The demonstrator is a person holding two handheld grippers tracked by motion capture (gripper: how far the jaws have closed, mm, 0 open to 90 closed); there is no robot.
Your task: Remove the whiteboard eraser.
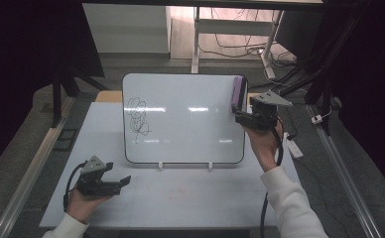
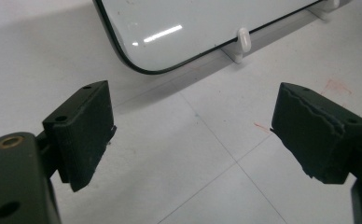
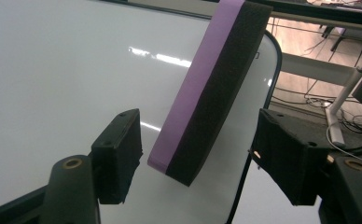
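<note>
Whiteboard (image 1: 183,116) propped upright on white bench (image 1: 190,193), black scribble (image 1: 139,117) near its left edge, purple-backed eraser (image 1: 238,92) stuck at the upper right corner. Right tongs (image 1: 236,113) raised just below the eraser; left tongs (image 1: 122,182) low over the bench, well apart from the board.

Left gripper view: jaws spread wide, nothing between, board's lower corner (image 2: 137,65) ahead.

Right gripper view: jaws apart, flanking the eraser (image 3: 207,93) without touching. Likely next: close squarely across the foam sides, centred, then lift away without tilting the board.
</note>
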